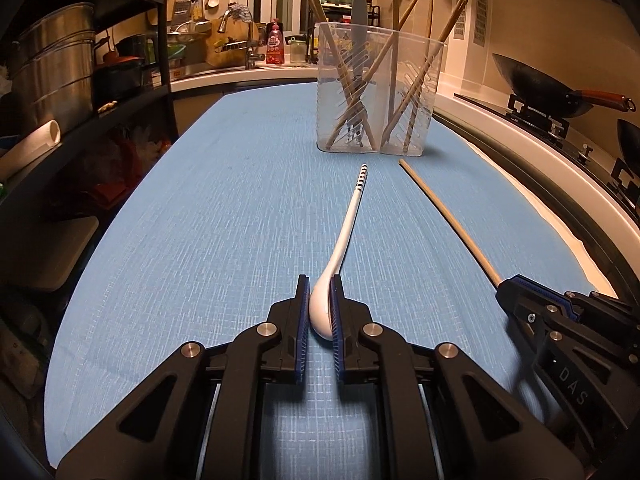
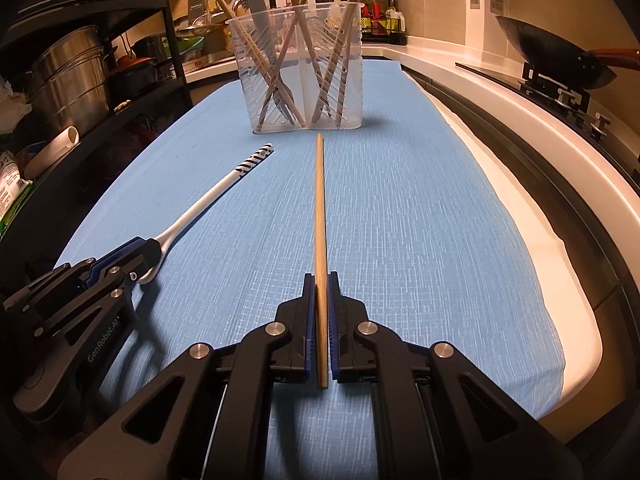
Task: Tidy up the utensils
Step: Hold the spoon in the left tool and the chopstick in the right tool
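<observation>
A white spoon (image 1: 348, 224) with a black-striped handle end lies on the blue cloth (image 1: 200, 220). My left gripper (image 1: 320, 284) is shut on its bowl, the handle pointing away toward a clear plastic utensil holder (image 1: 378, 92). The holder stands at the far end with several wooden chopsticks and a grey utensil in it. To the right, a single wooden chopstick (image 2: 320, 216) lies along the cloth, and my right gripper (image 2: 321, 280) is shut on its near end. From the right wrist view the left gripper (image 2: 154, 252) shows at the left, clamped on the spoon (image 2: 216, 196), with the holder (image 2: 300, 76) beyond.
A dark metal shelf (image 1: 80, 92) with steel pots stands along the left edge. A white counter with a stove and a wok (image 1: 548, 84) runs on the right. A sink area with bottles lies behind the holder. The cloth (image 2: 420, 220) continues between the two utensils and the holder.
</observation>
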